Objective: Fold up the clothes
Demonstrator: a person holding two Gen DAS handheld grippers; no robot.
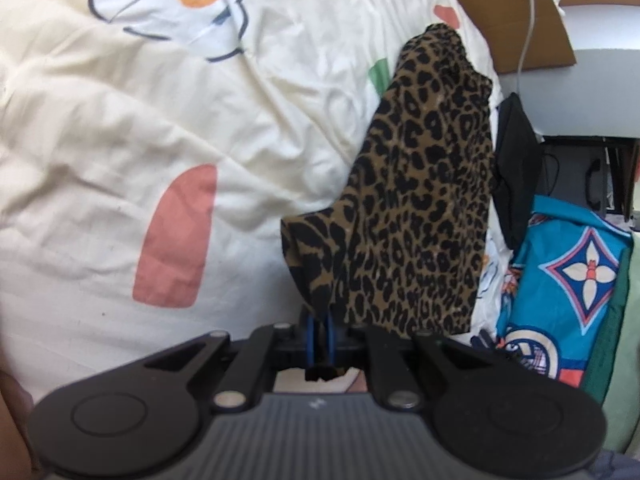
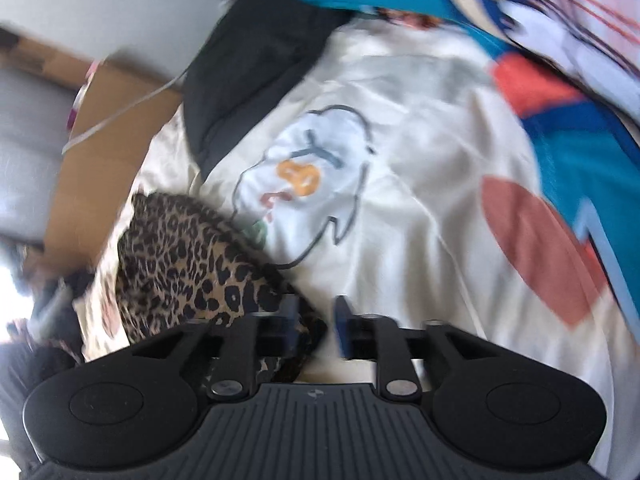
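Currently mid-fold: left hand-held gripper [image 1: 320, 322] pinching edge of brown-and-black leopard-print fabric garment [image 1: 420, 208], lifted above cream patterned bed quilt [image 1: 120, 160]. Right hand-held gripper [image 2: 316, 320] parted, gripping nothing, beside garment. Next probably: catch opposite edge.

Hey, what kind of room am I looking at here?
Probably a bedroom: a cream printed duvet covers a bed, clothes such as a leopard-print garment lie on it, and a cardboard box sits beside it.
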